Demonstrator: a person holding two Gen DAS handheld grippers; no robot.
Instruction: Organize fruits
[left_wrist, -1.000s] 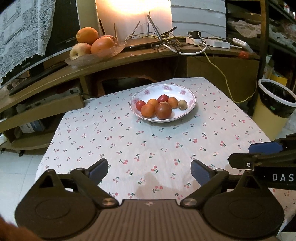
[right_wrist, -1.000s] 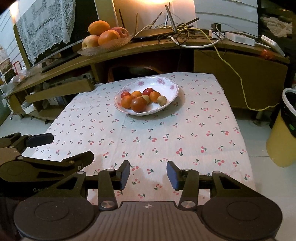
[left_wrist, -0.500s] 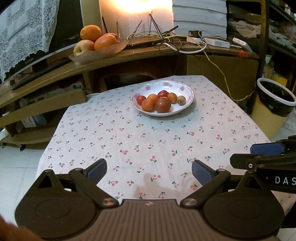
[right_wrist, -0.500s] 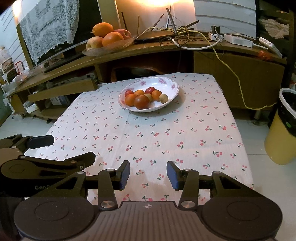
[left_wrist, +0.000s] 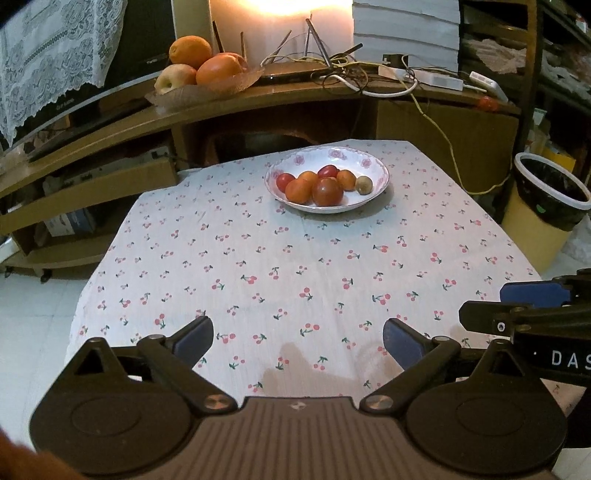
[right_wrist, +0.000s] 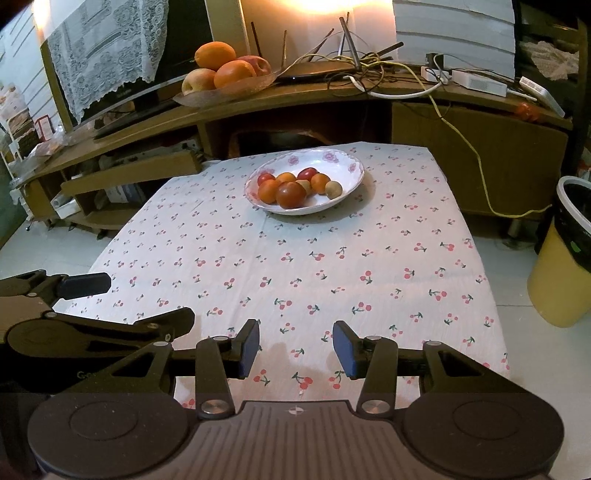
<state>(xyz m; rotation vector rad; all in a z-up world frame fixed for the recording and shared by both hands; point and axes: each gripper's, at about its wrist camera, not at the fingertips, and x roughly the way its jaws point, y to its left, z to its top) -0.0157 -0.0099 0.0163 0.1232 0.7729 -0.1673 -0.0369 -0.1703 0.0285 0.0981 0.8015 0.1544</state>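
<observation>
Fruits (left_wrist: 327, 182) are heaped in one white bowl (left_wrist: 373, 168) at the far end: seven are counted from the right wrist, six from the left. Left gripper (left_wrist: 297, 338) is spread wide and empty; right gripper (right_wrist: 295, 349) is held partly open, empty.

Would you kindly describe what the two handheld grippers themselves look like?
Both are matte black linkage frames with round disc housings, silver pivot screws and a ribbed grey-brown centre plate. The left gripper and the right gripper carry flat blue finger pads. White letters "DAS" mark the right gripper's side in the left wrist view. No cables or sleeves show.
</observation>
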